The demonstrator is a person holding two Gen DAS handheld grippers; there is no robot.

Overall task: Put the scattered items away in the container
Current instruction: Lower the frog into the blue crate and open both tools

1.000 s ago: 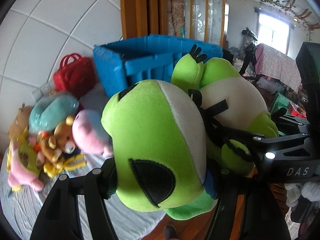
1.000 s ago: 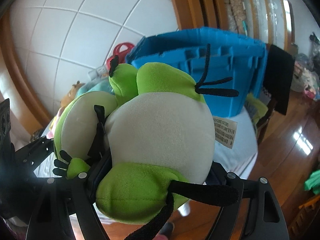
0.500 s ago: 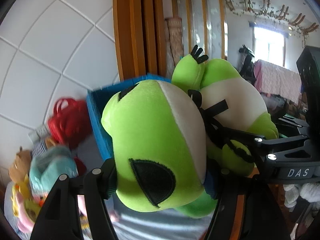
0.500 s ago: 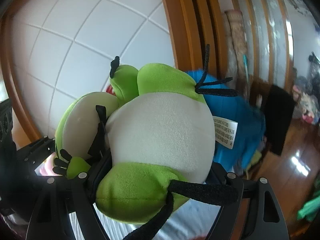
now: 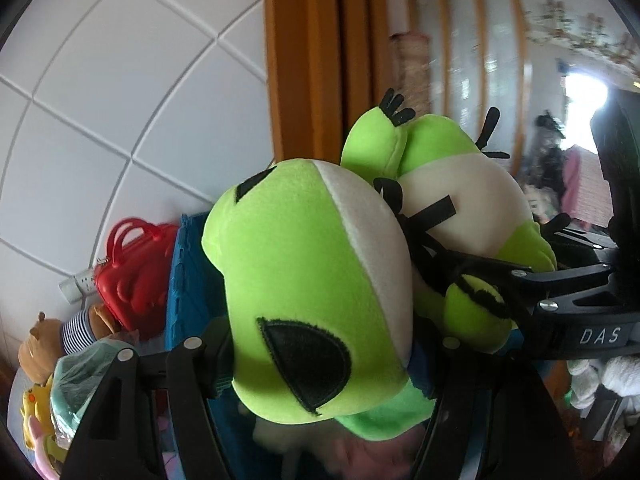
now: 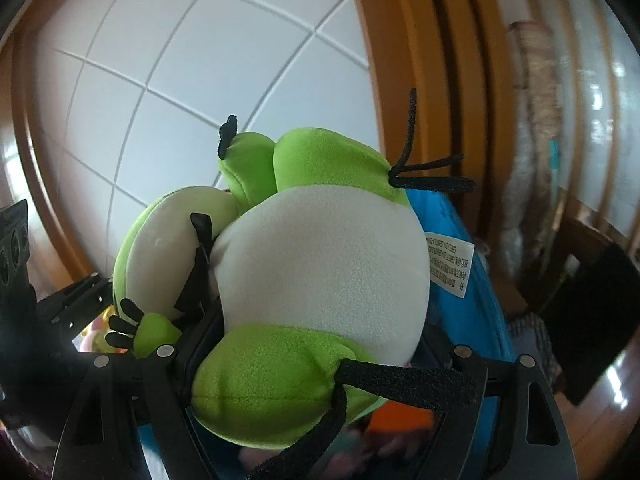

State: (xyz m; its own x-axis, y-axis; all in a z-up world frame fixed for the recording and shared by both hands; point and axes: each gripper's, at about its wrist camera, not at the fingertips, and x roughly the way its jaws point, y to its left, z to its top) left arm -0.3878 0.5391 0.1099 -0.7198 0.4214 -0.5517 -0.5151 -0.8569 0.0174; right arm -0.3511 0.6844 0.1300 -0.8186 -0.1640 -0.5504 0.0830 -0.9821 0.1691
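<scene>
A big green and white frog plush fills both views. My left gripper (image 5: 320,356) is shut on its head (image 5: 308,280). My right gripper (image 6: 316,356) is shut on its body (image 6: 320,264) and also shows at the right of the left wrist view (image 5: 580,304). The plush hangs in the air over the blue crate, whose wall shows behind and below it (image 5: 188,280) (image 6: 472,312). Blurred soft toys show inside the crate below the plush (image 5: 360,452).
A red toy handbag (image 5: 132,272) stands left of the crate. A heap of soft toys (image 5: 60,360) lies at the far left on the bed. A white tiled wall and a wooden door frame (image 5: 308,60) stand behind. A dark chair (image 6: 592,312) is at right.
Both grippers have carried the plush forward and up to the crate. The crate went from ahead to under the plush, and the toy heap slid to the lower left.
</scene>
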